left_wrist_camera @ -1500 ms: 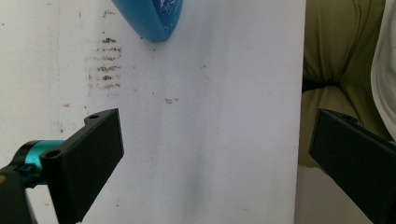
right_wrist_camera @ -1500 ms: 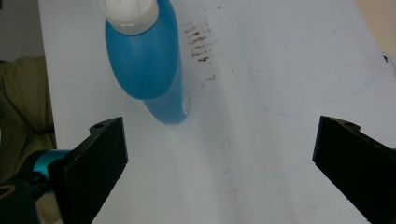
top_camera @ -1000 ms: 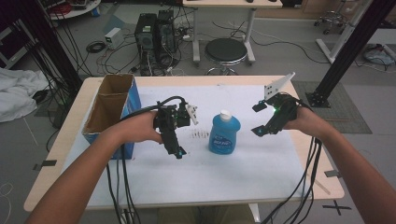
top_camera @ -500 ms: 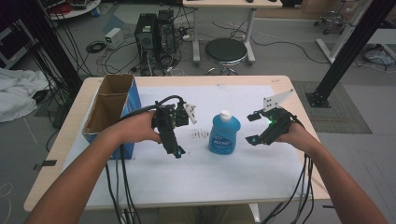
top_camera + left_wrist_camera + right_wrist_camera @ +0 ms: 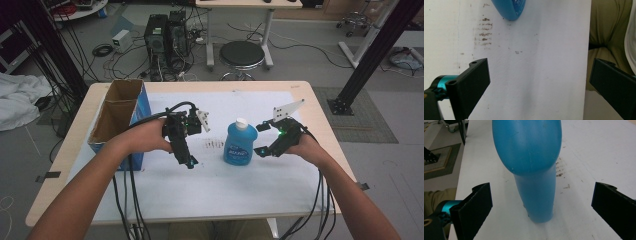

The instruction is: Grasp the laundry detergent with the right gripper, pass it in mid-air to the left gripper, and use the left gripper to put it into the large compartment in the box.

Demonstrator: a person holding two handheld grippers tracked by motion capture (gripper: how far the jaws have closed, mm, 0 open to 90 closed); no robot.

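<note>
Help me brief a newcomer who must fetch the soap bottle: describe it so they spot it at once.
On the white sheet covering the wooden table, look near the middle, between the two hand-held grippers. The blue bottle stands upright there, right of the open cardboard box. It alone is blue plastic with a white cap.

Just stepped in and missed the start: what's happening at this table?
A person holds a gripper in each hand over a white-covered table. The right gripper is beside an upright blue bottle, jaws open with the bottle between them but not touching. The left gripper hangs open over bare sheet on the bottle's other side. An open cardboard box sits at the table's left.
</note>
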